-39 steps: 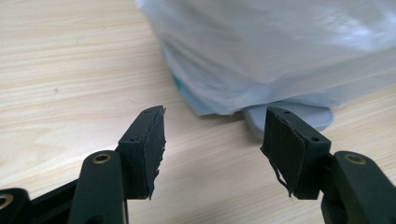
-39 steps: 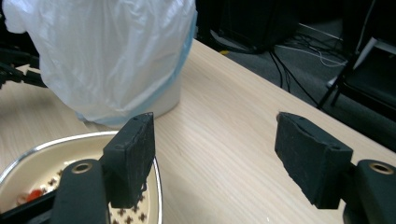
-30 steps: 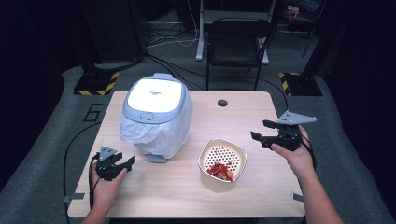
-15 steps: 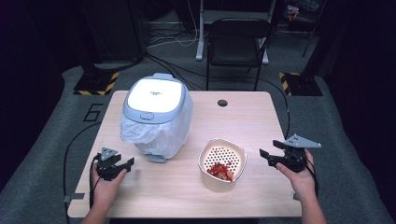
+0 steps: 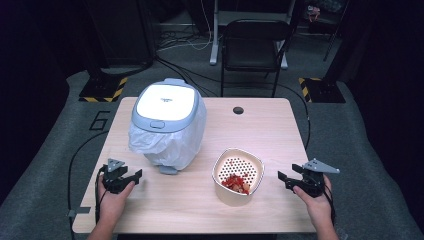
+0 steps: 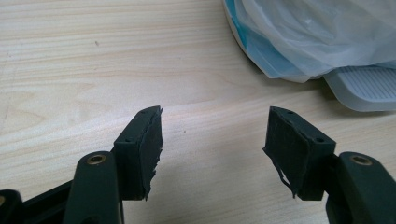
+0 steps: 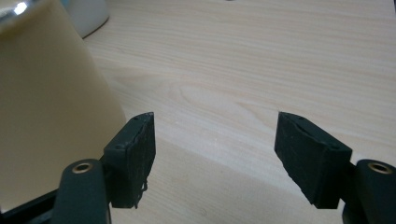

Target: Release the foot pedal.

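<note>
A white lidded bin [image 5: 167, 122] lined with a clear plastic bag stands at the table's left half. A cream bowl [image 5: 238, 176] with a perforated insert and red scraps sits right of centre. My left gripper [image 5: 134, 176] rests low at the front left, open with nothing between its jaws, which have just been opening; in the left gripper view the left gripper [image 6: 212, 149] faces the bin's bag [image 6: 317, 37] and foot pedal [image 6: 364, 88]. My right gripper [image 5: 283, 179] hovers just right of the bowl, open and empty; in the right gripper view the right gripper [image 7: 215, 154] has the bowl wall [image 7: 51, 116] at its left.
The wooden table [image 5: 260, 130] has a round cable hole [image 5: 238, 110] near its far edge. A black chair [image 5: 252, 45] stands behind the table. Bare wood lies between the bowl and the right edge.
My right hand has come down and nearer the front edge, level with the bowl at its right. My left hand has stayed in place, its jaws slightly wider.
</note>
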`<state>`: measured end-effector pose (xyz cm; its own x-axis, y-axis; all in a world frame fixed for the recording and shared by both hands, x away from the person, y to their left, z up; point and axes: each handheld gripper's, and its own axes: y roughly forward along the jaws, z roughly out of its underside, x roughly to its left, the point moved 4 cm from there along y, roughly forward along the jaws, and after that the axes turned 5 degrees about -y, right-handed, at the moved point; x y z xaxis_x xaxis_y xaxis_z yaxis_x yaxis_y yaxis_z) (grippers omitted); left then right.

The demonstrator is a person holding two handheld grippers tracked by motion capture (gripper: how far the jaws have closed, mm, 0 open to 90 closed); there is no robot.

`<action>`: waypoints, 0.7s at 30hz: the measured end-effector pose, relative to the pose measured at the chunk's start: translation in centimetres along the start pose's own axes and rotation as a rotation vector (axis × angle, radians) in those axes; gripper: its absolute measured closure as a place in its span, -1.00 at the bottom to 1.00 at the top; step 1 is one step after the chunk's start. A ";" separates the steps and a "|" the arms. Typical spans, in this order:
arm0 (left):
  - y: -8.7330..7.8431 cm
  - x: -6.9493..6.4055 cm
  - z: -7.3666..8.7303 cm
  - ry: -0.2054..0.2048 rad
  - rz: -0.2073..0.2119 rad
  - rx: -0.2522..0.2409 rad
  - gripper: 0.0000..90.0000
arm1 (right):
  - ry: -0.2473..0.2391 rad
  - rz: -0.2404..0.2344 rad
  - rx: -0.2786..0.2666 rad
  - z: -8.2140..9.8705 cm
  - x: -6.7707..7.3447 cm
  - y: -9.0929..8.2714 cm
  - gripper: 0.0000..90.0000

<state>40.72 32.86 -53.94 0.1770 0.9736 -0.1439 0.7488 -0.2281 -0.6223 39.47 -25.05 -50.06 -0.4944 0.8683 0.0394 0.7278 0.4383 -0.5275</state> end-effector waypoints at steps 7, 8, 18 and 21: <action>0.1 0.2 0.1 -0.037 0.012 0.000 -0.19 | 0.008 0.020 0.046 2.1 0.1 1.1 -0.35; 0.1 0.2 0.1 -0.037 0.012 0.000 -0.19 | 0.003 0.021 0.051 2.2 0.1 1.1 -0.35; 0.6 -0.3 0.3 0.010 -0.011 0.014 -0.21 | -0.039 0.032 0.078 2.8 0.3 1.8 -0.40; 0.8 -0.5 0.4 0.009 -0.017 0.018 -0.23 | -0.039 0.031 0.084 2.9 0.5 2.2 -0.44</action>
<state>40.95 32.24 -54.68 0.1705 0.9773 -0.1260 0.7402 -0.2114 -0.6383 39.50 -24.33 -53.65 -0.4918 0.8707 -0.0100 0.7010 0.3891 -0.5976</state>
